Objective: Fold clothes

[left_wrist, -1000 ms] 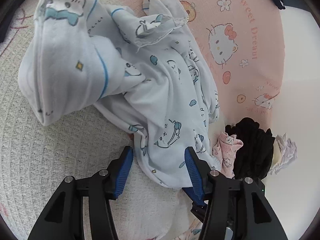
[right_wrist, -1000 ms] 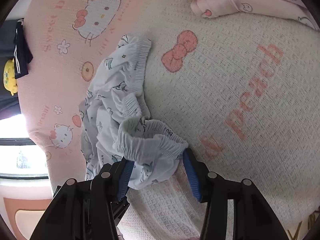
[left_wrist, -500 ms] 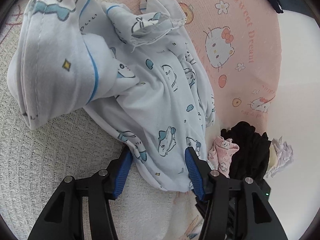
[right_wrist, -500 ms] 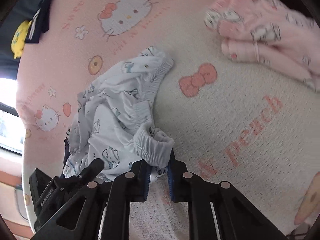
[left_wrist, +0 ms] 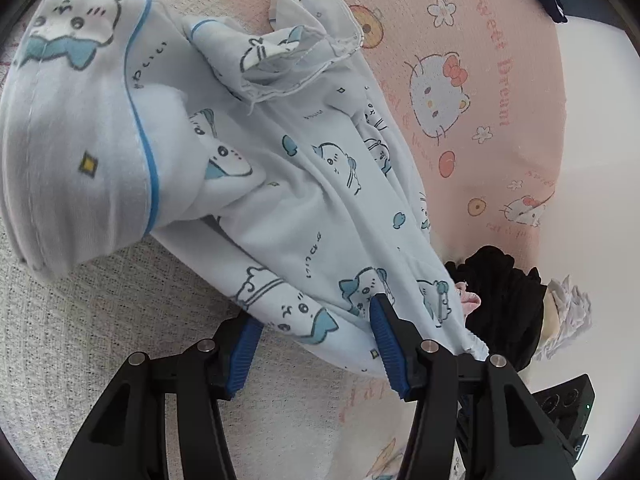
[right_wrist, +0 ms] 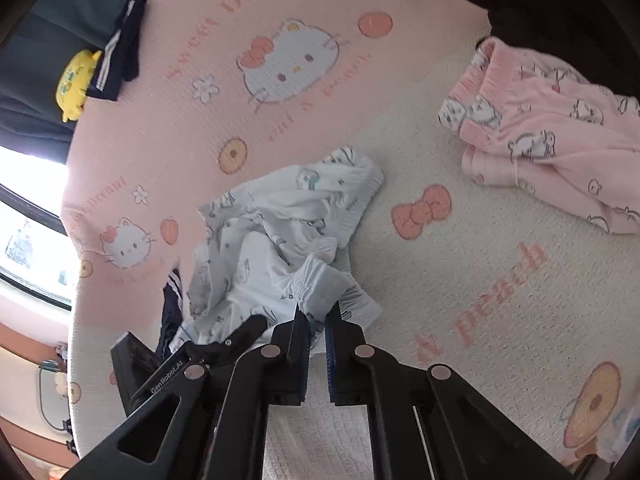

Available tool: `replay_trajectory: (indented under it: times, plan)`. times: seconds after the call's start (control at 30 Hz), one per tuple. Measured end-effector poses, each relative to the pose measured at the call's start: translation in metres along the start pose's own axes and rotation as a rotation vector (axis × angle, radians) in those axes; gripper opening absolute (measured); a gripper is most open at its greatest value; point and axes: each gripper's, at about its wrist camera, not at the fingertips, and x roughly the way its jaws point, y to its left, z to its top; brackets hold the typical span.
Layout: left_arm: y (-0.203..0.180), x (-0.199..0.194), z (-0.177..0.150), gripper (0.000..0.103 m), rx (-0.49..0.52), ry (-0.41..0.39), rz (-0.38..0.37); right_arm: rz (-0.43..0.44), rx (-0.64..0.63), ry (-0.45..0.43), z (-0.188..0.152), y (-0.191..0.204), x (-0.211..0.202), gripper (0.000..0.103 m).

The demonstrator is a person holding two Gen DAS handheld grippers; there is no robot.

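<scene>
Light blue cat-print pants (left_wrist: 320,200) lie crumpled on the bed beside a matching light blue top (left_wrist: 80,140). My left gripper (left_wrist: 314,320) is low over the pants' near end. Its jaws are closing, and the fabric lies loosely between the blue pads (left_wrist: 384,332) without being pinched. In the right wrist view the same pants (right_wrist: 280,216) are bunched up, and my right gripper (right_wrist: 318,316) is shut on their gathered elastic waistband (right_wrist: 320,280), holding it above the bed. The left gripper's black body (right_wrist: 192,360) shows just left of it.
The pink and cream cartoon-cat blanket (left_wrist: 480,160) covers the bed. Pink pyjamas (right_wrist: 540,140) lie at the right. A black garment (left_wrist: 504,300) sits at the bed's edge. A dark striped garment (right_wrist: 120,52) and a yellow toy (right_wrist: 74,84) lie far left by a window (right_wrist: 28,240).
My right gripper went from open around the waistband to shut on it and rose, lifting the band. The pants slid further across between the left fingers. The left gripper stayed put.
</scene>
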Motion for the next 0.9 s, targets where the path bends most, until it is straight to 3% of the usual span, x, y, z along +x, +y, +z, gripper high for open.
replay_trajectory:
  times: [0.03, 0.1, 0.13, 0.23, 0.3, 0.33, 0.37, 0.6, 0.9]
  plan:
    - [-0.001, 0.000, -0.001, 0.032, 0.011, -0.011, 0.006, 0.011, 0.019, 0.017, -0.001, -0.005, 0.001, 0.004]
    - [-0.004, 0.004, -0.003, 0.013, 0.049, -0.008, 0.080, 0.033, 0.067, 0.057, -0.004, -0.017, 0.005, 0.005]
    - [-0.005, 0.005, -0.004, 0.010, 0.065, -0.010, 0.097, 0.037, 0.092, 0.080, -0.006, -0.022, 0.008, 0.005]
    - [-0.003, 0.005, -0.008, 0.008, 0.080, -0.018, 0.114, 0.027, 0.134, 0.102, -0.010, -0.031, 0.014, 0.011]
    - [0.001, 0.005, -0.008, 0.007, 0.067, -0.016, 0.104, 0.020, 0.125, 0.102, -0.012, -0.034, 0.016, 0.025]
    - [0.002, 0.004, -0.008, 0.007, 0.062, -0.013, 0.099, 0.017, 0.120, 0.102, -0.012, -0.035, 0.017, 0.039]
    - [0.004, 0.004, -0.008, 0.007, 0.058, -0.010, 0.094, 0.014, 0.116, 0.102, -0.013, -0.037, 0.018, 0.046]
    - [-0.011, 0.003, -0.012, 0.006, 0.167, -0.026, 0.171, 0.005, 0.118, 0.099, -0.014, -0.047, 0.037, 0.050]
    - [-0.035, -0.002, -0.020, 0.006, 0.386, -0.065, 0.292, -0.099, -0.040, 0.097, -0.021, -0.023, 0.044, 0.056]
